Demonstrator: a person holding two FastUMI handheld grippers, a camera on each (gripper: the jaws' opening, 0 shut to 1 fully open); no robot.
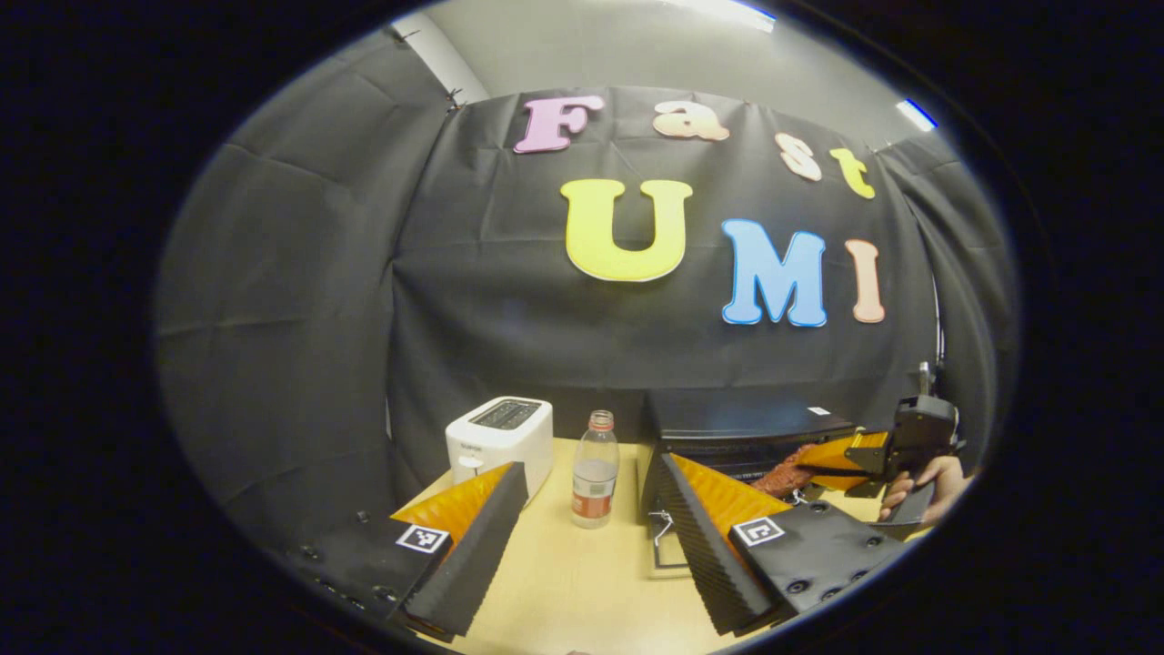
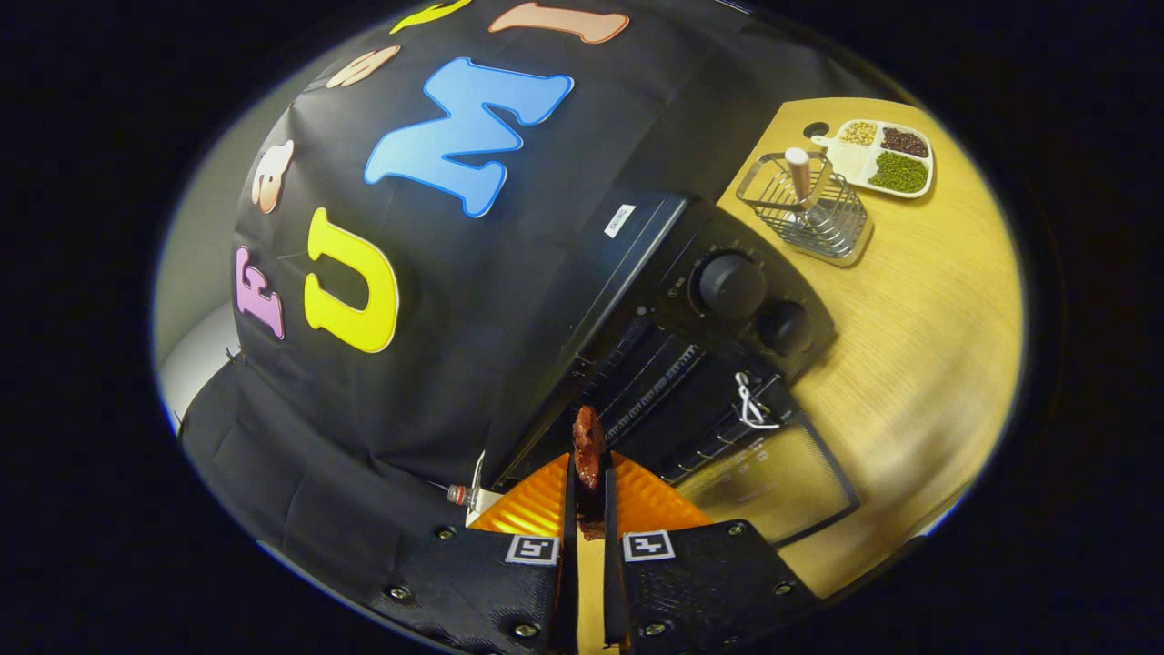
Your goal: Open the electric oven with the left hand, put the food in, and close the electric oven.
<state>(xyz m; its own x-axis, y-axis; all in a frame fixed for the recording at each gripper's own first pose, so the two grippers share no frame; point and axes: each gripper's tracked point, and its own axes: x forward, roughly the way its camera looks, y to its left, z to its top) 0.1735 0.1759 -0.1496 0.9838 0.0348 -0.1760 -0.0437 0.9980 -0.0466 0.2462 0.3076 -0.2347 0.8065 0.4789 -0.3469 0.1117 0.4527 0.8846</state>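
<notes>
Pinched narrowly between the right gripper (image 2: 589,509) fingers, the reddish piece of food (image 2: 588,448) points at the electric oven (image 2: 727,300), whose door (image 2: 773,482) lies dropped open to receive it, while the left gripper (image 1: 591,537) hangs wide and empty over the table (image 1: 582,591).

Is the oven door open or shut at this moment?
Open. In the right gripper view the oven door lies swung down flat, its racks exposed, while the right gripper holds the food before the opening.
</notes>
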